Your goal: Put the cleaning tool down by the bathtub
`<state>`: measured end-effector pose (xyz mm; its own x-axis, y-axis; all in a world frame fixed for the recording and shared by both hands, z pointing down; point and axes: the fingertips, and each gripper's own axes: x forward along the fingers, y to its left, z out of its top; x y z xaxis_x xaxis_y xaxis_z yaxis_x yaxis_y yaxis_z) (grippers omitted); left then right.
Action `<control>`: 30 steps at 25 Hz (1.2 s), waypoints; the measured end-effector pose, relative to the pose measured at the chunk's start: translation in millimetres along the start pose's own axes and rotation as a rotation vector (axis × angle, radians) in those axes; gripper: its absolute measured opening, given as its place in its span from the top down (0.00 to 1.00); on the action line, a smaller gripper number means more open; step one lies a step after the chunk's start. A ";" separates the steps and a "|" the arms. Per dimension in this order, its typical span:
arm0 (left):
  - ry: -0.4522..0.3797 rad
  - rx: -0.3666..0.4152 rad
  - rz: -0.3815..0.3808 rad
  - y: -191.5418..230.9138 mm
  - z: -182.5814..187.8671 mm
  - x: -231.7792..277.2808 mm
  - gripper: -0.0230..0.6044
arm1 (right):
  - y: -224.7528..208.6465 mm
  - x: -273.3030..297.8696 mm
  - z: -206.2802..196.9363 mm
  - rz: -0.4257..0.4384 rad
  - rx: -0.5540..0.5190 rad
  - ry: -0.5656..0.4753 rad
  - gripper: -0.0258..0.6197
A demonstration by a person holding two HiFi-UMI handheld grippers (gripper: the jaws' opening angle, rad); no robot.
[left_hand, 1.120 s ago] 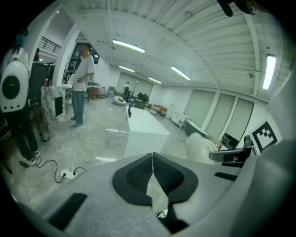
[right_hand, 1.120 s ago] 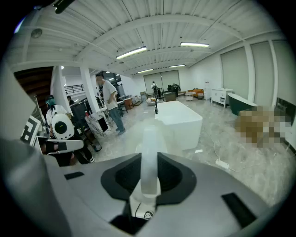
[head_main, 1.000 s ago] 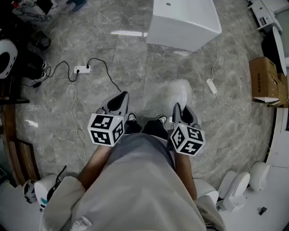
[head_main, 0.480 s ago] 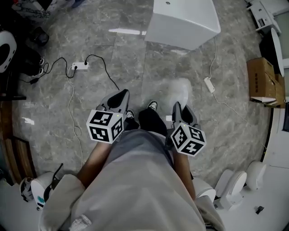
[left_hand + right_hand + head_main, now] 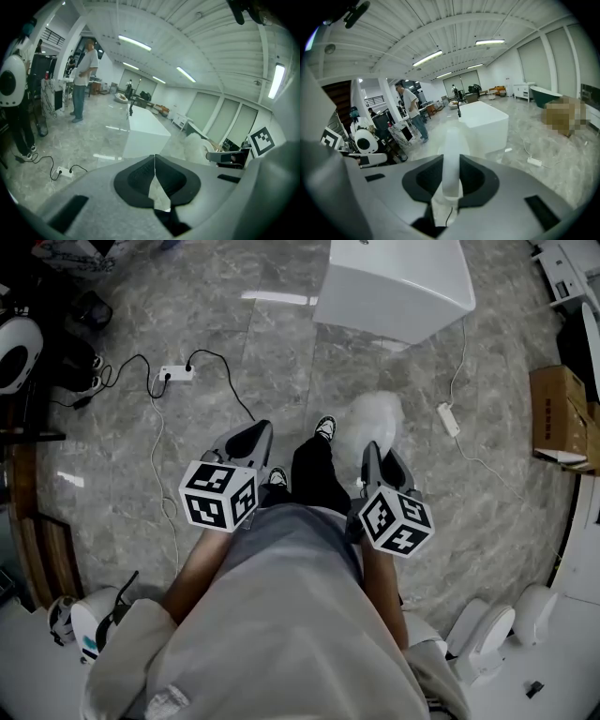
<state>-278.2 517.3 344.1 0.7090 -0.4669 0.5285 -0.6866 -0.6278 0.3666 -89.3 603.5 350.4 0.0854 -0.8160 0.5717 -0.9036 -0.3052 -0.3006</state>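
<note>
Above the marble floor (image 5: 234, 362), the right gripper (image 5: 378, 457) stays clamped on the white handle of the fluffy cleaning tool (image 5: 373, 420) — the left gripper (image 5: 253, 437) is pressed together, empty. One foot (image 5: 324, 427) has just swung forward (mid-stride), but the bathtub (image 5: 394, 287) lies well ahead, so set-down probably waits.

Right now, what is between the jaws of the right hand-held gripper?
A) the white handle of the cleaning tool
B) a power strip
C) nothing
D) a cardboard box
A: in the right gripper view, the jaws of the right hand-held gripper press on the handle, which is white, from both sides.
</note>
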 end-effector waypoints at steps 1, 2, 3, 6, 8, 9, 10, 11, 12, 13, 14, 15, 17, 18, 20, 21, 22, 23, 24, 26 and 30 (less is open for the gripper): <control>-0.002 0.002 0.006 0.7 6.5 4.7 0.95 | -1.3 6.7 5.7 0.008 0.001 0.001 0.84; -0.004 0.006 0.010 1.1 12.9 9.7 0.95 | -3.1 13.6 10.8 0.015 0.003 0.004 0.84; -0.008 0.012 0.013 1.3 19.3 15.1 0.95 | -5.3 20.8 15.3 0.023 0.006 0.008 0.84; -0.014 0.019 0.021 2.0 36.5 35.1 0.95 | -13.8 42.7 28.0 0.041 0.013 0.022 0.84; -0.009 0.011 0.028 4.0 44.9 49.9 0.95 | -20.2 57.8 35.2 0.047 0.015 0.033 0.84; -0.005 0.006 0.031 5.5 48.4 57.7 0.95 | -23.4 66.0 38.4 0.050 0.018 0.041 0.84; 0.001 0.003 0.033 6.7 51.7 65.7 0.95 | -26.7 74.2 41.8 0.053 0.022 0.048 0.84; 0.007 0.000 0.034 7.3 55.3 73.9 0.95 | -30.1 82.1 45.6 0.057 0.025 0.055 0.84; 0.012 -0.001 0.034 7.6 59.2 82.1 0.95 | -33.5 89.6 50.0 0.061 0.027 0.060 0.84; 0.016 0.000 0.034 7.6 63.8 90.1 0.95 | -36.7 96.9 54.9 0.065 0.028 0.065 0.84; 0.019 0.001 0.033 7.6 68.9 97.8 0.95 | -39.9 104.2 60.0 0.069 0.029 0.070 0.84; 0.020 0.003 0.034 7.7 74.3 105.2 0.95 | -43.0 111.3 65.3 0.073 0.030 0.074 0.84; 0.024 0.008 0.040 8.6 85.1 119.2 0.95 | -49.3 125.4 76.4 0.081 0.035 0.080 0.84; 0.025 0.009 0.044 9.3 90.5 126.1 0.95 | -52.5 132.4 82.4 0.086 0.037 0.081 0.84; 0.026 0.012 0.053 10.2 101.3 140.0 0.95 | -59.2 146.6 95.2 0.095 0.038 0.081 0.84; 0.025 0.013 0.056 9.9 106.5 146.8 0.95 | -62.9 153.3 101.6 0.100 0.039 0.080 0.84; 0.024 0.014 0.059 9.2 111.6 153.5 0.95 | -66.6 159.6 107.9 0.105 0.040 0.077 0.84; 0.022 0.016 0.062 8.2 116.5 160.1 0.95 | -70.2 165.6 114.0 0.110 0.042 0.075 0.84; 0.020 0.018 0.064 7.0 121.1 166.6 0.95 | -73.8 171.3 119.7 0.116 0.044 0.073 0.84; 0.018 0.029 0.069 4.2 129.8 179.3 0.95 | -80.2 182.6 129.0 0.133 0.048 0.075 0.84; 0.014 0.121 0.093 -4.6 149.4 204.2 0.95 | -91.2 205.2 145.0 0.175 0.042 0.089 0.84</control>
<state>-106.2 331.7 335.9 0.6405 -0.5183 0.5667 -0.7243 -0.6529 0.2215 71.6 392.7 384.5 -0.1101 -0.8124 0.5727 -0.8827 -0.1849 -0.4320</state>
